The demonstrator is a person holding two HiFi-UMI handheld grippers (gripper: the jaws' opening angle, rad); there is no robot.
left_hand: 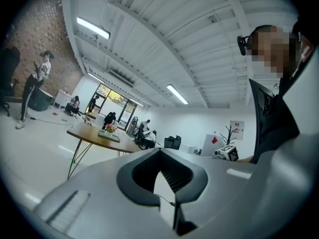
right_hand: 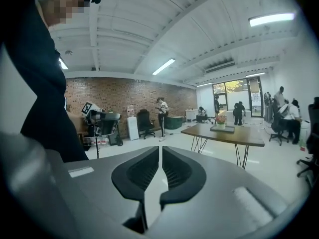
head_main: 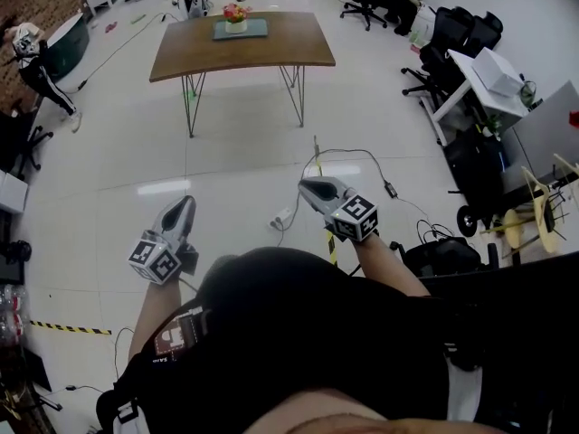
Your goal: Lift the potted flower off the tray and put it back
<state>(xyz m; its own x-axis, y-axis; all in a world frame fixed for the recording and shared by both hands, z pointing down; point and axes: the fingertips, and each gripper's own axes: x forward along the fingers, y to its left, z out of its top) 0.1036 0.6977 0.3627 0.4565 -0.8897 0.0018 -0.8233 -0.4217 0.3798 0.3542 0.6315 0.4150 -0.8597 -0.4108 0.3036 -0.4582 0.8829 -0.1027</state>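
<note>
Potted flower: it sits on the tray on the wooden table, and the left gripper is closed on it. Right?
No. The potted flower sits on the tray on the wooden table, but the left gripper is closed on nothing, far from the table; the left gripper view shows its jaws together and empty.

The table (head_main: 271, 51) top is brown and the tray (head_main: 258, 31) is grey-green. The potted flower (head_main: 236, 13) has pink and orange blooms. The left gripper (head_main: 185, 202) and the right gripper (head_main: 308, 186) are grey, their cubes marked with black-and-white squares.
</note>
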